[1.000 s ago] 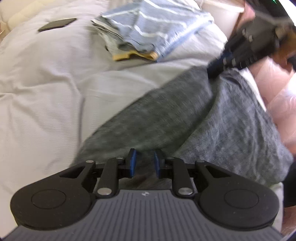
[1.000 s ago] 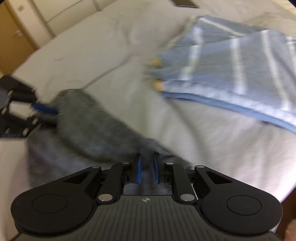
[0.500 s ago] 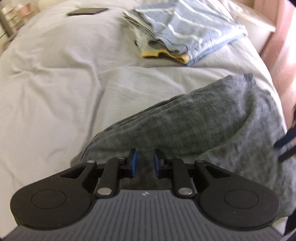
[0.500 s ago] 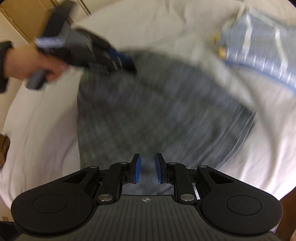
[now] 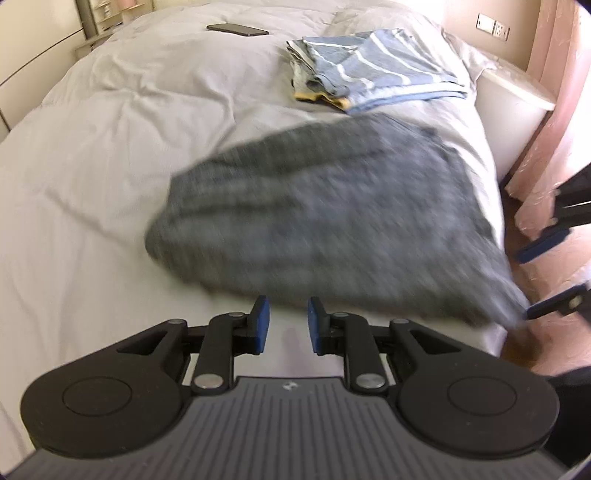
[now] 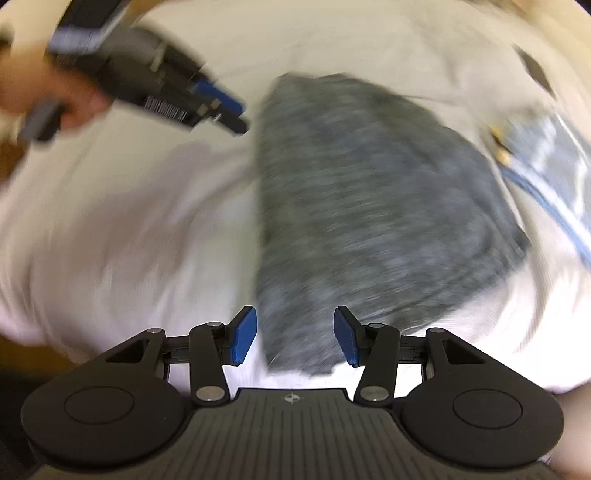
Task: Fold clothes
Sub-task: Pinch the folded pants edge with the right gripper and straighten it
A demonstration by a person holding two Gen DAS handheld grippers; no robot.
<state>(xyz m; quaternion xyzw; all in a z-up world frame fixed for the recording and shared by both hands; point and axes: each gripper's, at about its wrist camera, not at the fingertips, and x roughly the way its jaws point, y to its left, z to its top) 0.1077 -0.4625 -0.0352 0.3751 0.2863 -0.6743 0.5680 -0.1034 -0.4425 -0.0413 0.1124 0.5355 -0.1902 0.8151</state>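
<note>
Left wrist view: one grey garment (image 5: 332, 214), one folded pile (image 5: 373, 66), one phone (image 5: 237, 29), both claws (image 5: 284, 325) (image 6: 293, 339) open and empty.

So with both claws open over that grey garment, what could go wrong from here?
1. The grey garment lies close to the bed's right edge, one corner by the right claw; a careless tug could pull it over the side.
2. It lies near the folded striped pile, so sliding it forward might disturb that pile.
3. The left claw is off the fabric; closing now would likely grab bedsheet instead.
</note>
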